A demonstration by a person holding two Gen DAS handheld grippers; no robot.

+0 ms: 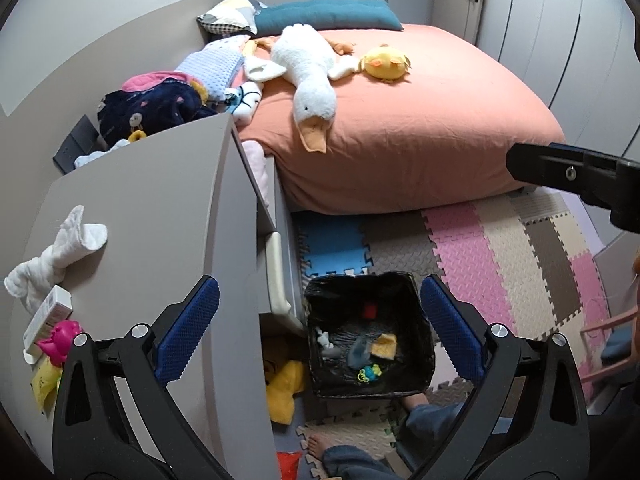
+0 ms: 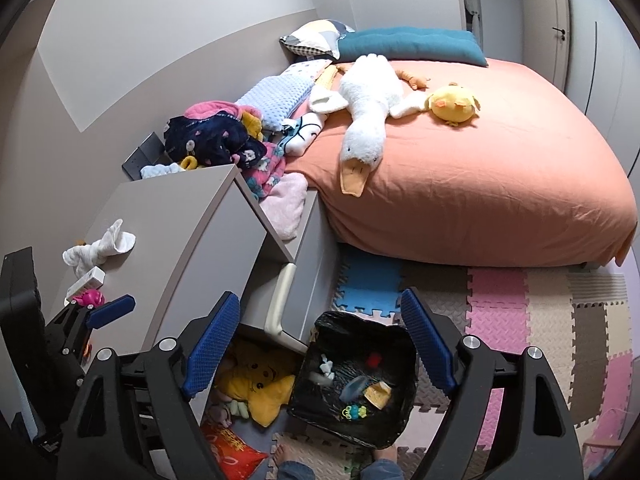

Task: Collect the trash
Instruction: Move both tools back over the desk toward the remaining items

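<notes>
A black-lined bin (image 1: 420,340) stands on the floor beside the grey table. In it lie a red scrap, a yellow wrapper (image 1: 386,346), white tissue and a small green-blue piece. My left gripper (image 1: 320,330) is open above the bin with nothing between its blue pads. My right gripper (image 2: 320,344) is open too and empty, over the bin (image 2: 402,412) near its left rim. On the table (image 1: 160,208) lie a twisted white tissue (image 1: 56,256), a small white box (image 1: 48,312), a pink toy (image 1: 60,340) and a yellow wrapper (image 1: 44,384).
A bed with an orange sheet (image 1: 420,128) carries a white goose plush (image 1: 308,72) and a yellow chick plush (image 1: 386,63). Foam mats (image 1: 500,264) cover the floor. A person's bare foot (image 1: 316,446) is near the bin. A yellow star plush (image 2: 256,388) and a red packet (image 2: 232,452) lie under the table.
</notes>
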